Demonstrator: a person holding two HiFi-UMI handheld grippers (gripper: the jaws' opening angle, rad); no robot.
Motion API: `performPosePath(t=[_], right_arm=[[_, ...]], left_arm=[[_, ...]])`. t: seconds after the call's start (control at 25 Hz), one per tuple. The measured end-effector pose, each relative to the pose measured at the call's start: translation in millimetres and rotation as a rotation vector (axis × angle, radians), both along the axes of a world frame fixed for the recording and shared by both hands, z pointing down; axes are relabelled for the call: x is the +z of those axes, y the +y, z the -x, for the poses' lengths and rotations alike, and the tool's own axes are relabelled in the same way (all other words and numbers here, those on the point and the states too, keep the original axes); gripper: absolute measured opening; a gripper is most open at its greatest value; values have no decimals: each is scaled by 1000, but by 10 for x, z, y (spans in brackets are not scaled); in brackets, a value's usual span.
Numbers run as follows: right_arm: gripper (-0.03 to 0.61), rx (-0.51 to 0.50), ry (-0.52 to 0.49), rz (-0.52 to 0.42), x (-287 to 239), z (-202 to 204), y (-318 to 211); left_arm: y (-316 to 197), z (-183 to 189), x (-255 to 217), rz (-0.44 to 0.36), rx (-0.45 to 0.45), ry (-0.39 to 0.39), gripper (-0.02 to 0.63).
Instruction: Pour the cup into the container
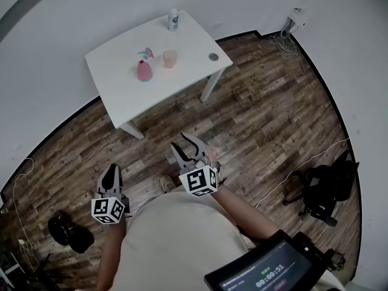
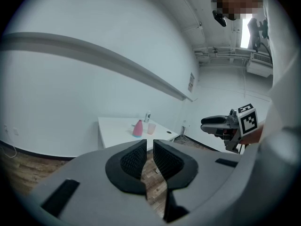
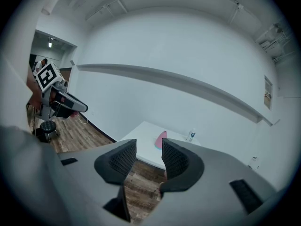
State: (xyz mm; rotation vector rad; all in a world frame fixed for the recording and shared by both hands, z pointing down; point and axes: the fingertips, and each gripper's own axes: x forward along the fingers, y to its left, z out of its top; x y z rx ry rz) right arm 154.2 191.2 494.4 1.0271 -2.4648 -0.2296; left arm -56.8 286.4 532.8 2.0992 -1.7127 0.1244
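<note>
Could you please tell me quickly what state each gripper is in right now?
Left gripper: closed, empty.
Right gripper: closed to a small gap, empty.

A white table (image 1: 115, 96) stands on the wooden floor (image 1: 254, 120), against the white wall (image 1: 73, 17). On the table a pink cone-shaped container (image 1: 144, 71) is just beside a pale pink cup (image 1: 170, 58). A small white bottle (image 1: 173, 20) stands at the far edge, and a small dark round thing (image 1: 213, 57) lies near the right corner. The person stands well apart from the table. The left gripper (image 1: 111, 169) and the right gripper (image 1: 178, 140) point toward it, each with its jaws together and nothing between them. A black bag (image 1: 321, 190) lies on the floor at the right, and a screen (image 1: 267, 270) shows at the bottom.
</note>
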Motion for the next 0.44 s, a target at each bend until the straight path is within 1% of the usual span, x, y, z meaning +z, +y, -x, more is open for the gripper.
performPosePath(t=[0.24, 0.44], right_arm=[[174, -1, -15, 4, -7, -87, -60], [173, 4, -24, 61, 24, -405, 117]], left_arm=[[-74, -102, -6, 0, 6, -5, 32], [133, -423, 85, 45, 3, 26, 32]])
